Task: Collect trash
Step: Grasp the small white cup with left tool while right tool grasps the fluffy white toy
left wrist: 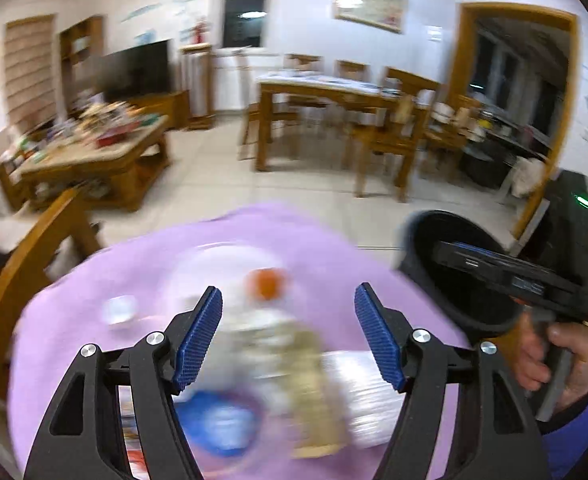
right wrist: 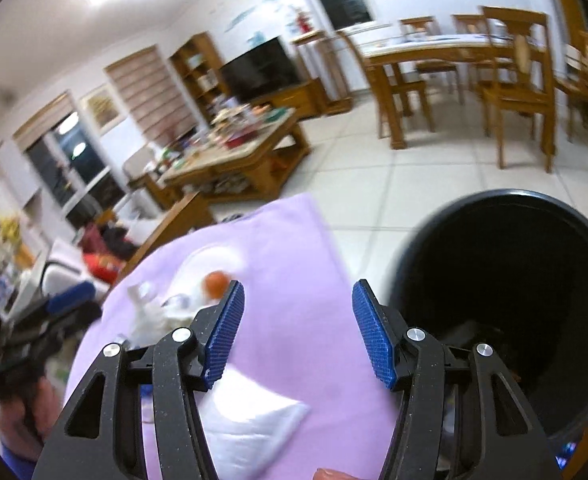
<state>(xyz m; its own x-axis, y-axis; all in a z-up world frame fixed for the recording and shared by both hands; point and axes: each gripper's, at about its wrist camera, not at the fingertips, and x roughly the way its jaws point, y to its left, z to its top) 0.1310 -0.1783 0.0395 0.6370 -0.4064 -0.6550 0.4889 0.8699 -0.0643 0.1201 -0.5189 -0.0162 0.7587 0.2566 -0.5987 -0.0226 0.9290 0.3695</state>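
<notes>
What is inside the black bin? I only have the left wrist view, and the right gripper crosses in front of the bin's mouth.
Observer: The right wrist view looks straight into the black bin. It is mostly dark, with some dim shapes low inside; I cannot tell what they are.
Operator: Is the right gripper carrying anything?
Observer: No. The right gripper is open with nothing between its pads. Below it lie the purple cloth and a white packet.
</notes>
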